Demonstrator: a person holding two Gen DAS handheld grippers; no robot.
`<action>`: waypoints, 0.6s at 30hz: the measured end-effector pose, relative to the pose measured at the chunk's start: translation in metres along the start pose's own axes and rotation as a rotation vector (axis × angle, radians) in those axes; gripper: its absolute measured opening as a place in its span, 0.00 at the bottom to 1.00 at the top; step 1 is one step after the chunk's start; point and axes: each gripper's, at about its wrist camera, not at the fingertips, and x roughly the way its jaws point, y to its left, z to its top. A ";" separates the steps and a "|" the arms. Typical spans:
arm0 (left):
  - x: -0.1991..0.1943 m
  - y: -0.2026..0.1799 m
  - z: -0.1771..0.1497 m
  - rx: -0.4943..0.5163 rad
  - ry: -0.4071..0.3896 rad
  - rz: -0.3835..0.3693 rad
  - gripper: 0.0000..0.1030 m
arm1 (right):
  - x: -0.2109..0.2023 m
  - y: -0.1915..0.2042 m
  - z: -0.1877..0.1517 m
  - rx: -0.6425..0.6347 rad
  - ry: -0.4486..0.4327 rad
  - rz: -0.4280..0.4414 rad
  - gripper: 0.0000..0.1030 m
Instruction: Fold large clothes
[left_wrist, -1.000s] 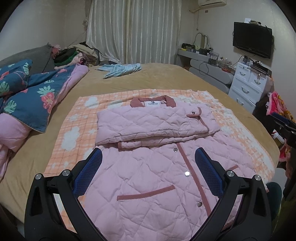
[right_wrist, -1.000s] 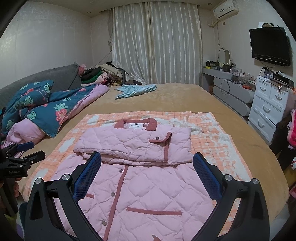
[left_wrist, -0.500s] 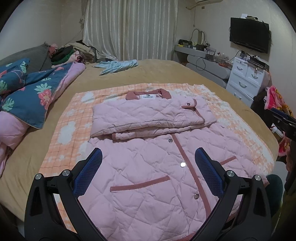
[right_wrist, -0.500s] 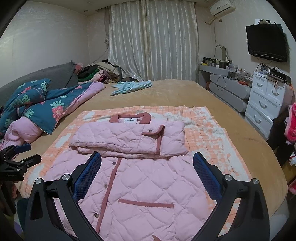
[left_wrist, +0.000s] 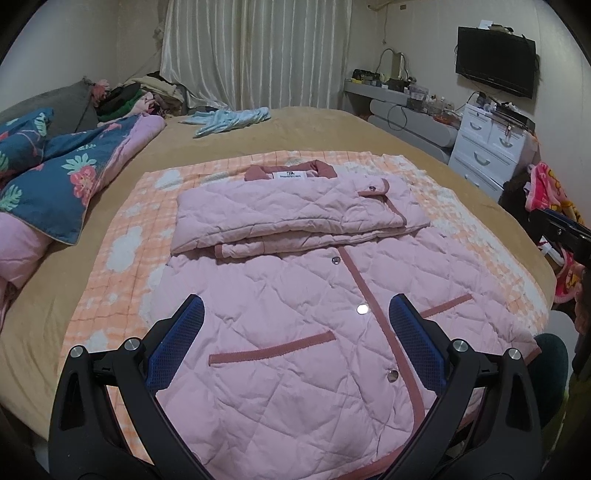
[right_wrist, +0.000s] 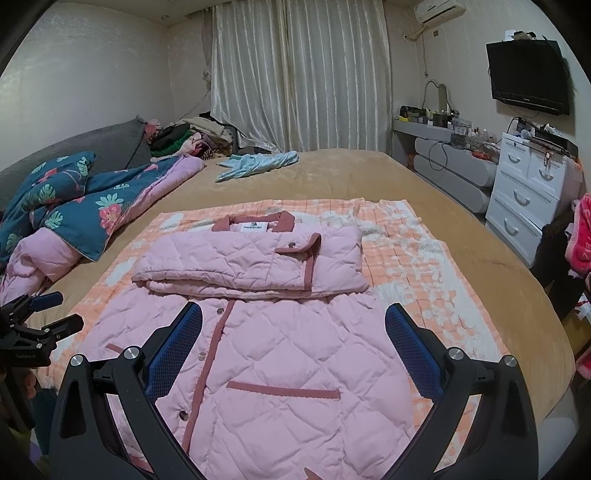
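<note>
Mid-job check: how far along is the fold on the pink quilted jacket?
Partly done. The pink quilted jacket lies buttoned on the orange checked blanket, and both sleeves are already folded across the chest below the collar. Nothing is in hand: the left gripper and right gripper hover open above the lower body. Left to do: grab the hem and fold the bottom half up over the sleeves.
</note>
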 end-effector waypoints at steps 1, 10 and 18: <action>0.001 0.001 -0.002 -0.003 0.003 0.001 0.91 | 0.000 -0.001 -0.002 0.001 0.003 -0.003 0.96; 0.005 0.008 -0.020 -0.029 0.030 0.001 0.91 | 0.001 -0.013 -0.019 0.002 0.036 -0.034 0.96; 0.006 0.016 -0.031 -0.038 0.046 0.016 0.91 | 0.000 -0.022 -0.030 0.007 0.054 -0.042 0.96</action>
